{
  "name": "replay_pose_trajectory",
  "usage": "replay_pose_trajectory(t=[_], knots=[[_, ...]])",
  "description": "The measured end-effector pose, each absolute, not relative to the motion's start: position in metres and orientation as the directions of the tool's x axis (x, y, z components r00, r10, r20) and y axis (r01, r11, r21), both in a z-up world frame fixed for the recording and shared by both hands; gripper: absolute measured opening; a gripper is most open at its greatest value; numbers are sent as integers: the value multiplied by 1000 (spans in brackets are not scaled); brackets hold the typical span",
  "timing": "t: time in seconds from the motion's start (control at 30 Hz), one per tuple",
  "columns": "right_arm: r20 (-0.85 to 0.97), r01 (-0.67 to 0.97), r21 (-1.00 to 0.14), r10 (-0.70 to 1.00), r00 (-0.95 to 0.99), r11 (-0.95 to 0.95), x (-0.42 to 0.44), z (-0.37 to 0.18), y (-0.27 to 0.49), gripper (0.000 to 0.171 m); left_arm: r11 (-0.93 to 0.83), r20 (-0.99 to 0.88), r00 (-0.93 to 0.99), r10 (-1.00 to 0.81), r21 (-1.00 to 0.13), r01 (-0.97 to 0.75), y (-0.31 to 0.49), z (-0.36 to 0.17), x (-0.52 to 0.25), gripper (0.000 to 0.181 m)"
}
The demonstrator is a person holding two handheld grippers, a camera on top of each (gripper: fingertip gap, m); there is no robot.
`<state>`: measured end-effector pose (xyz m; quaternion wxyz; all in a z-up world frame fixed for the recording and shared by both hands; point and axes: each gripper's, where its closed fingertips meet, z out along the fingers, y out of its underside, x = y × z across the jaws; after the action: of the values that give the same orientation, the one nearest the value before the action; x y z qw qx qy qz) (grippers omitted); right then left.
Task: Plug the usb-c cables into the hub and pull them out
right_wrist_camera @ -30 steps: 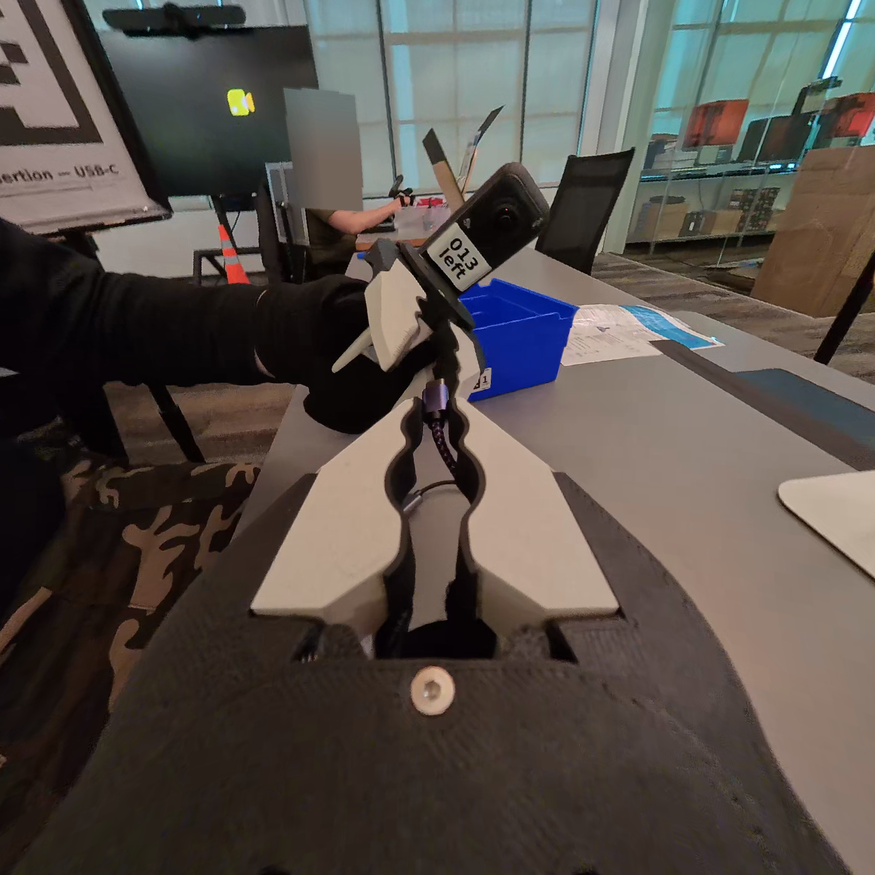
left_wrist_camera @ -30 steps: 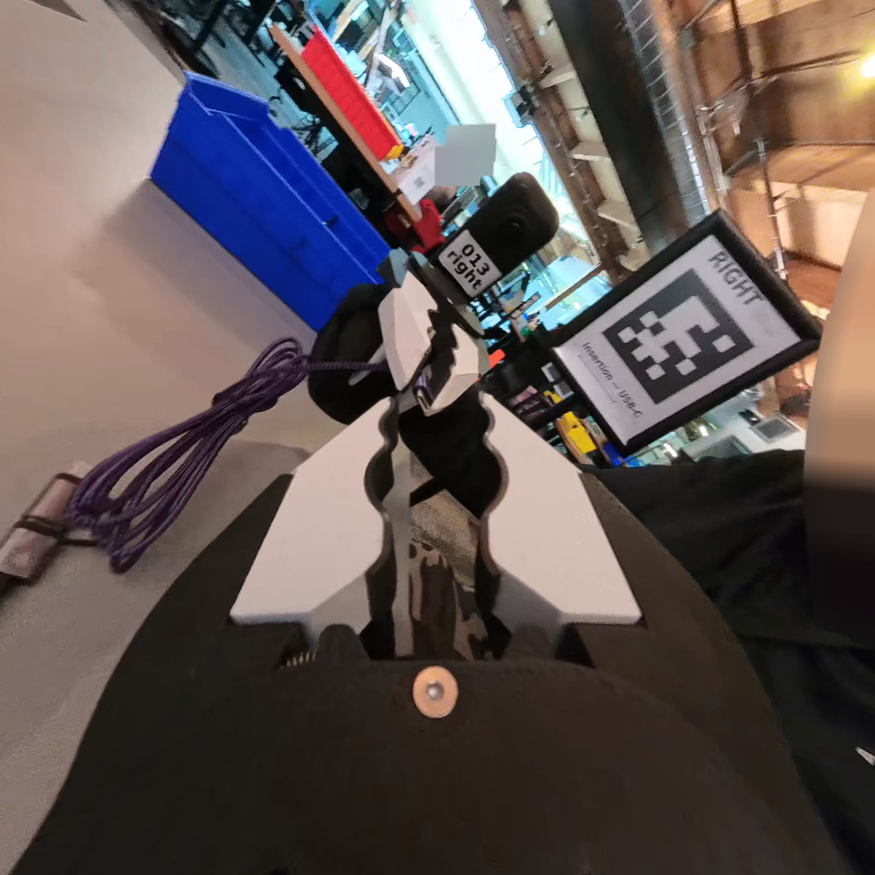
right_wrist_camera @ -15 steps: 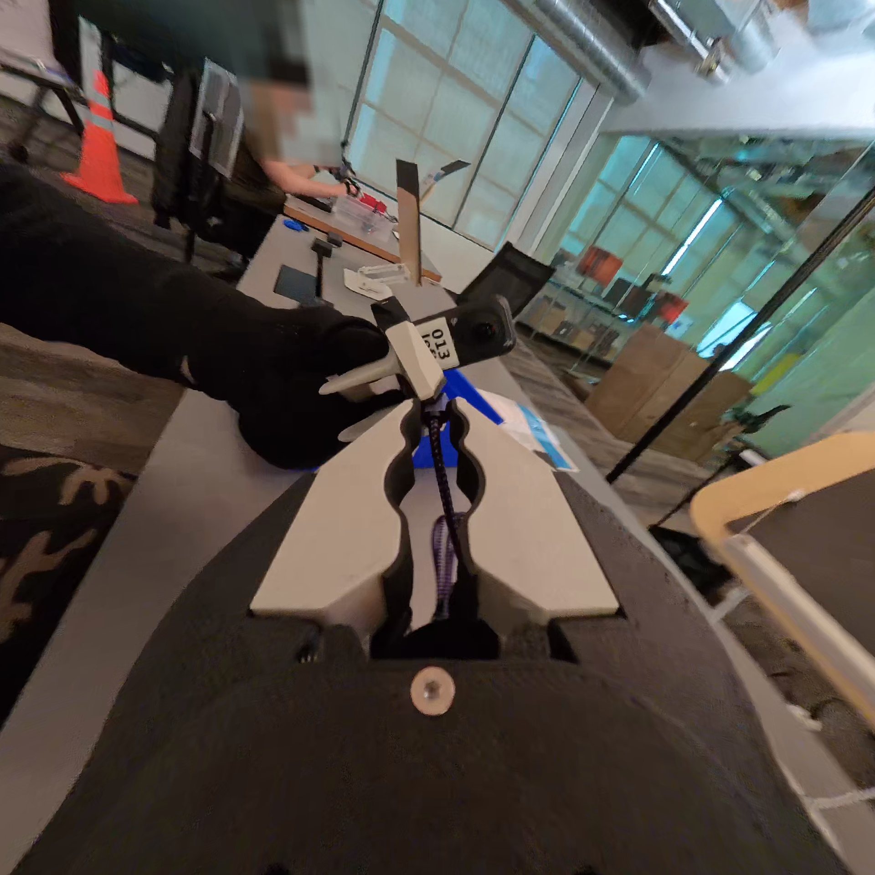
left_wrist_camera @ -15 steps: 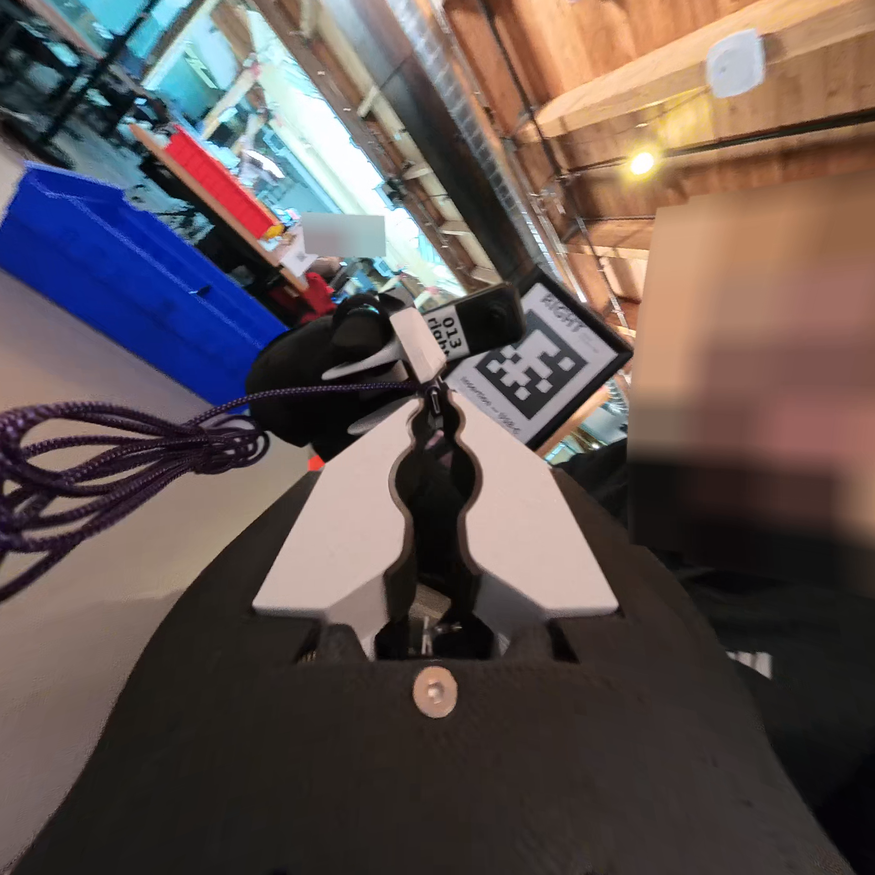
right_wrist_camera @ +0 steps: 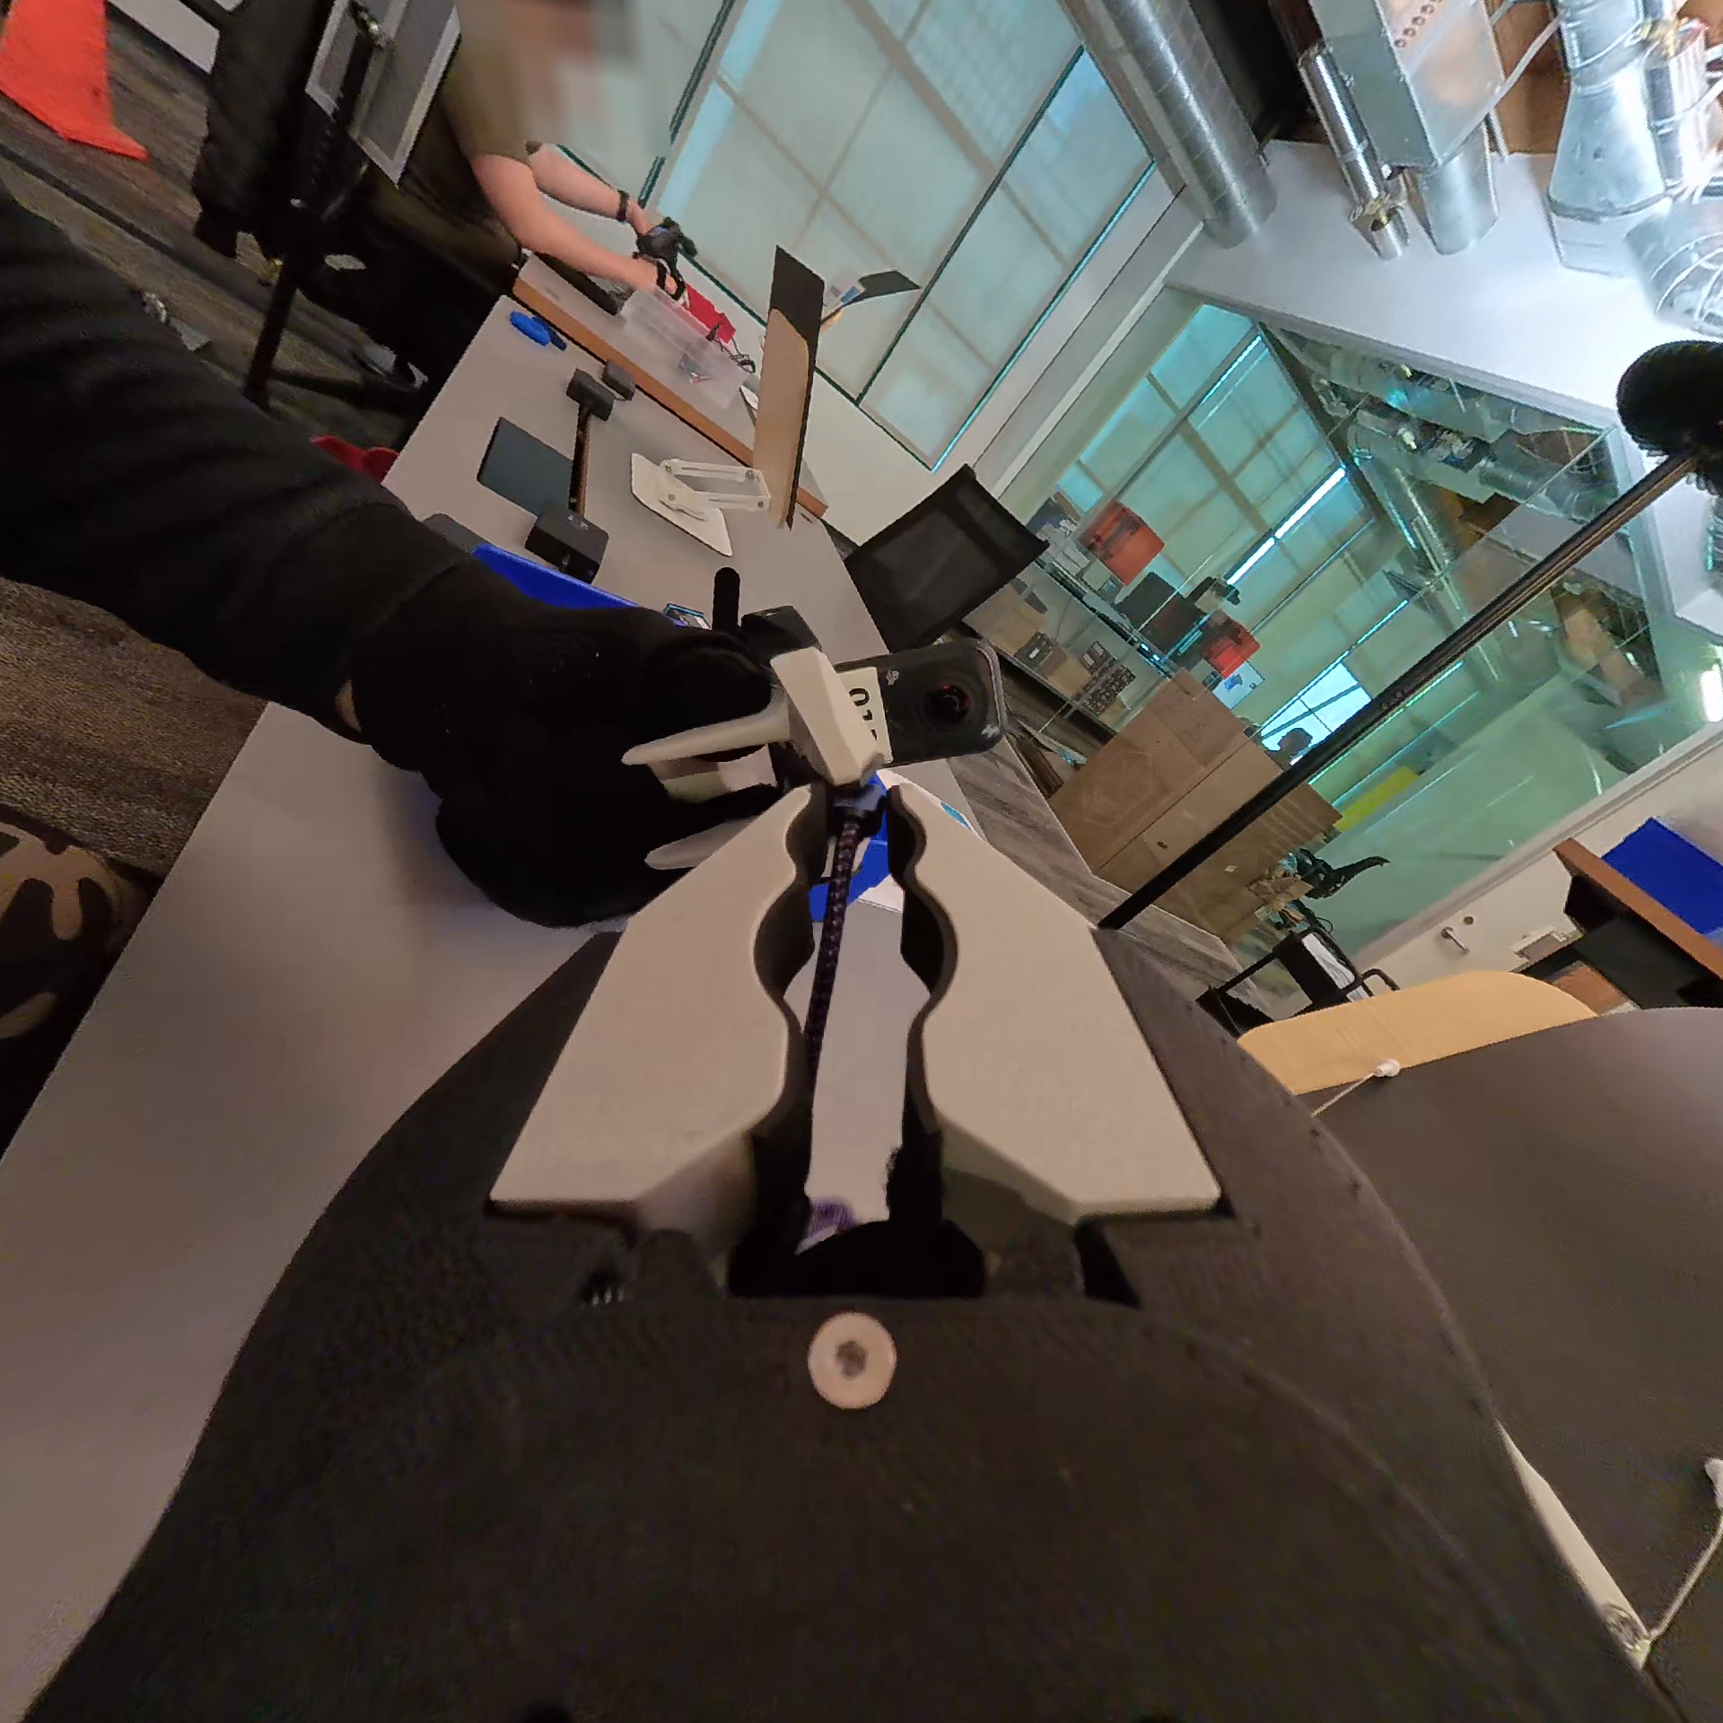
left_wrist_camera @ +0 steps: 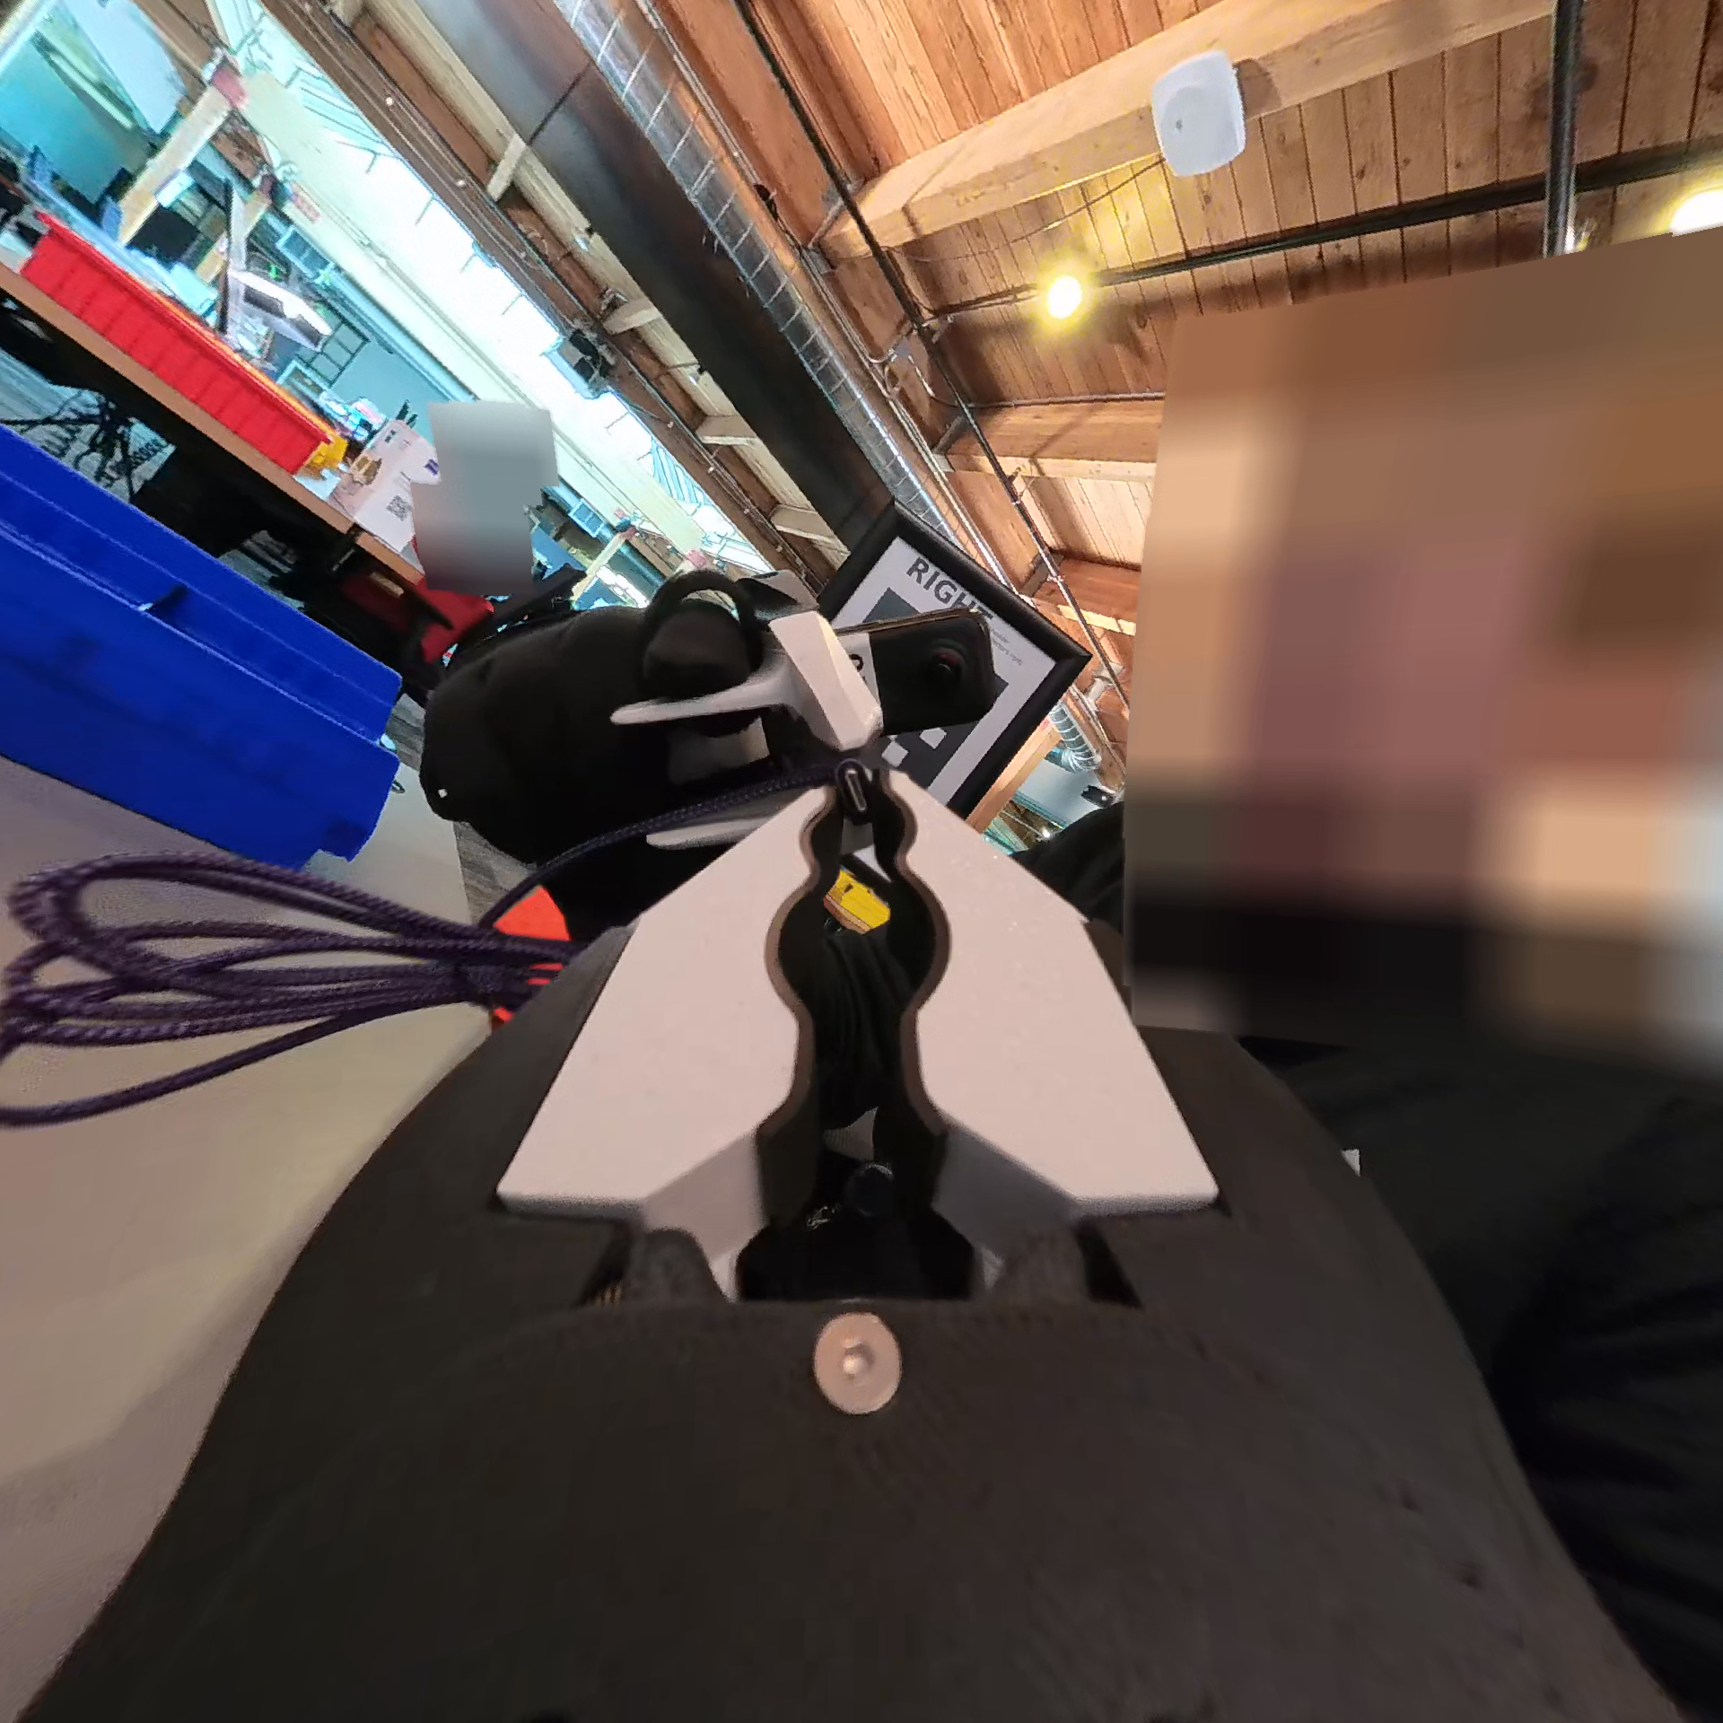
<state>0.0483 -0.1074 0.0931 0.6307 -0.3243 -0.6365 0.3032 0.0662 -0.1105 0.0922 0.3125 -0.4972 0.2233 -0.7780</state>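
Observation:
My left gripper (left_wrist_camera: 855,809) and right gripper (right_wrist_camera: 858,806) are held up in the air, tip to tip. The right gripper is shut on the plug end of a purple braided usb-c cable (right_wrist_camera: 830,942), which runs back between its fingers. In the left wrist view the cable (left_wrist_camera: 233,970) hangs in loops to the left. The left gripper is almost shut on a small dark end with an oval usb-c opening (left_wrist_camera: 853,792), taken to be the hub. The rest of the hub is hidden between the fingers. I cannot tell if the plug is seated.
A grey table (left_wrist_camera: 140,1259) lies below, with a blue bin (left_wrist_camera: 140,671) on it. A framed marker sign (left_wrist_camera: 942,606) stands behind the right gripper. Black-gloved hands (right_wrist_camera: 522,727) hold the grippers. A black mat (right_wrist_camera: 1538,1212) lies to the right. A person works at a far table (right_wrist_camera: 559,186). Both grippers' tips are close together, under 4 cm apart.
Both grippers have tilted upward and closed in until their tips meet. The cable loops have lifted off the table and now hang to the left.

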Motion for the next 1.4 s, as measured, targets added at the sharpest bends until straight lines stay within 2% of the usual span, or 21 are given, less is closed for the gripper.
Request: replay_pose_trajectory(t=[0.53,0.63,0.7,0.77,0.87,0.93,1.0,1.1,1.2,1.4], knots=[[590,41,-806,807,-1,590,51,96,-108,6,-670,587,-325,-742,-669,322,-111,98,67,5],[575,46,-817,818,8,574,55,95,-101,7,-650,616,-217,-757,-675,350,-94,91,59,26],[564,45,-825,825,18,563,59,97,-96,6,-598,615,-73,-785,-721,350,-80,82,47,32],[552,48,-834,833,31,550,64,97,-89,7,-539,582,104,-807,-796,276,-71,71,39,33],[525,56,-851,849,54,523,73,93,-75,6,-445,433,339,-835,-894,46,-66,50,30,36],[504,62,-864,862,62,500,79,88,-67,6,-375,250,450,-857,-902,-214,-70,26,28,38],[481,65,-876,874,71,477,84,84,-59,6,-312,109,440,-892,-850,-423,-82,7,32,37],[449,59,-893,890,83,445,90,80,-50,6,-160,-54,304,-951,-756,-635,-104,-24,51,39],[434,61,-901,897,87,430,94,78,-46,7,-47,-149,155,-977,-556,-830,-121,-74,60,47],[418,54,-909,905,85,414,94,75,-45,7,140,-248,-64,-967,-299,-944,-130,-136,68,48]])
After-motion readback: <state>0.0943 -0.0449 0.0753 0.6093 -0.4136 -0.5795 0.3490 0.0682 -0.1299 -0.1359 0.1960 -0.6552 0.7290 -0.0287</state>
